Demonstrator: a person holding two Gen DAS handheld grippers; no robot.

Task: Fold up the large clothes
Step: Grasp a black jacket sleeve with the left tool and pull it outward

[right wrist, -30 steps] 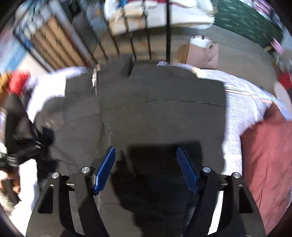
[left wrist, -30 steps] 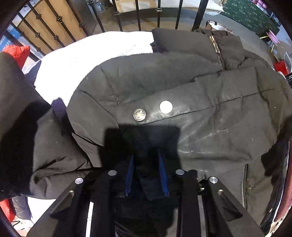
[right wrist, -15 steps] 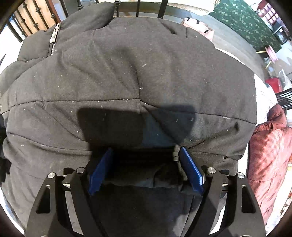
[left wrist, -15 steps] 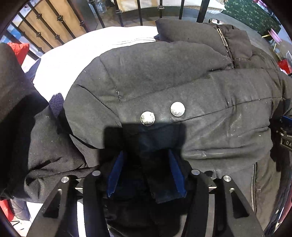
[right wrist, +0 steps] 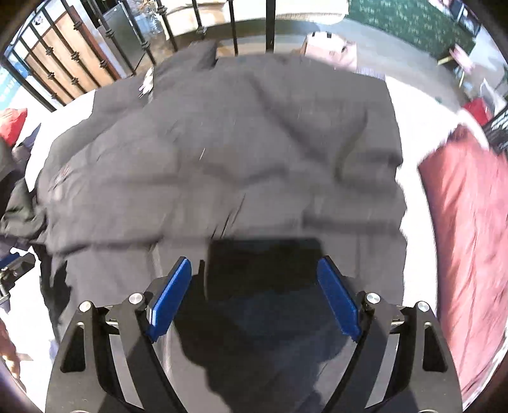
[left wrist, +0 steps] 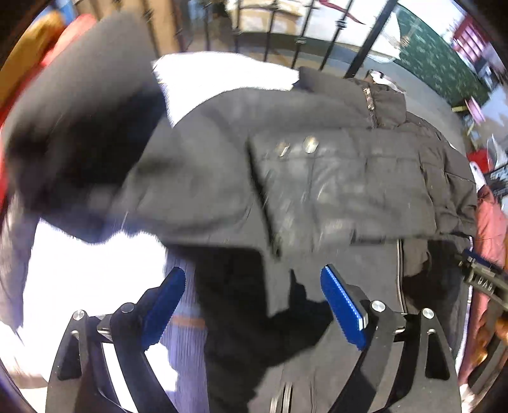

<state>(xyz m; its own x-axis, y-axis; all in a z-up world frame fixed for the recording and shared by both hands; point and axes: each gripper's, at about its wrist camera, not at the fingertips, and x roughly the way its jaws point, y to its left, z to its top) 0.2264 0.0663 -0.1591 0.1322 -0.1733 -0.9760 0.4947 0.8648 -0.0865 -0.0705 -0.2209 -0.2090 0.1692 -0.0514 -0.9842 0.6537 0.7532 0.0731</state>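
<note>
Since the earlier frames, both tools have let go of the black jacket hem and pulled back above it; the left wrist view now takes in more of the white bed cover.

Left tool (left wrist: 252,301): jaws opening, now wide apart. Blue pads (left wrist: 341,306) press on nothing. Dark jacket fabric lies below the gap, not gripped. Frame is motion-blurred.

Right tool (right wrist: 254,298): jaws opening, wide apart, nothing pinched. Its square shadow falls on the fabric just ahead of the pads.

Black jacket (right wrist: 228,152): puffy, quilted, spread across the bed, filling the centre of the right wrist view. In the left wrist view it (left wrist: 333,178) runs from centre to right, with two silver snaps (left wrist: 309,143) at upper centre and a zipper (left wrist: 368,101) near the collar, upper right.

White bed cover (left wrist: 82,273) shows at lower left. Black metal rail (right wrist: 270,25) crosses the top of the frame. Red pillow (right wrist: 463,228) lies at right, just beside the jacket edge. Second dark garment (left wrist: 76,120) sits at upper left, blurred.
</note>
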